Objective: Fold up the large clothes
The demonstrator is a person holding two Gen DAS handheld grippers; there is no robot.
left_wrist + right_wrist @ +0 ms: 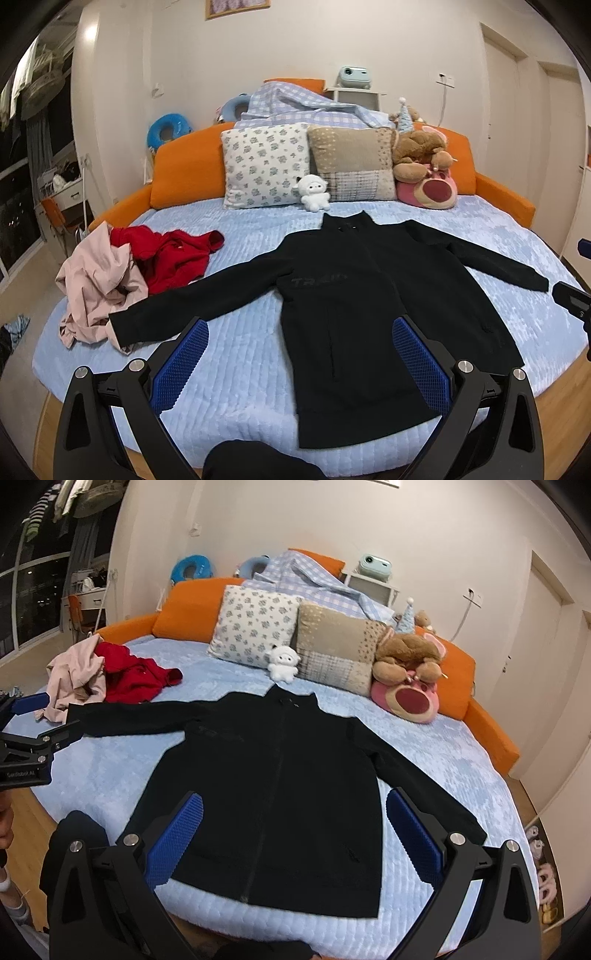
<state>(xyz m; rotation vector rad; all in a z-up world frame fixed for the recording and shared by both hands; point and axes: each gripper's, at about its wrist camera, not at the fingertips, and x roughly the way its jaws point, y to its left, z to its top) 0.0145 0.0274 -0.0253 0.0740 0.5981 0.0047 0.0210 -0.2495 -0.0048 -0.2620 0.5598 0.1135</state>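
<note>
A black zip jacket (354, 314) lies flat and face up on the round blue bed (240, 354), sleeves spread out to both sides, hem toward me. It also shows in the right wrist view (273, 786). My left gripper (299, 332) is open and empty, held above the jacket's lower left part. My right gripper (293, 808) is open and empty above the jacket's lower body. The left gripper's side shows at the left edge of the right wrist view (33, 734).
A pink garment (96, 288) and a red garment (170, 258) lie crumpled at the bed's left. Pillows (266, 164), a white plush (314, 194) and plush bears (424, 170) sit at the orange headboard (184, 162). Slippers (543, 878) lie on the floor at right.
</note>
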